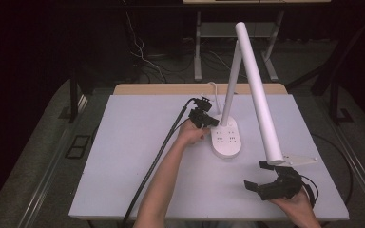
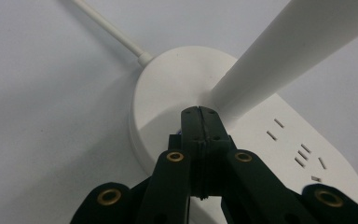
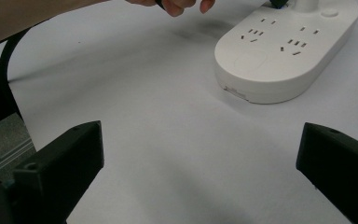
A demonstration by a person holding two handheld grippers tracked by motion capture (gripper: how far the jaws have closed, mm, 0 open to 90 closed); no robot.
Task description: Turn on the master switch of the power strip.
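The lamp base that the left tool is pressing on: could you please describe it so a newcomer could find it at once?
On the pale grey table, look right of centre for the white desk lamp. Its base is a flat white oval with rows of socket slots on top, and the shut left tool touches it beside the stem.

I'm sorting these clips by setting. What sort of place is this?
Probably an indoor lab or workshop recording station, not a home. A pale grey tabletop stands on dark floor matting, with loose cables and metal stand legs behind, and it holds a white desk lamp with a socket-strip base.
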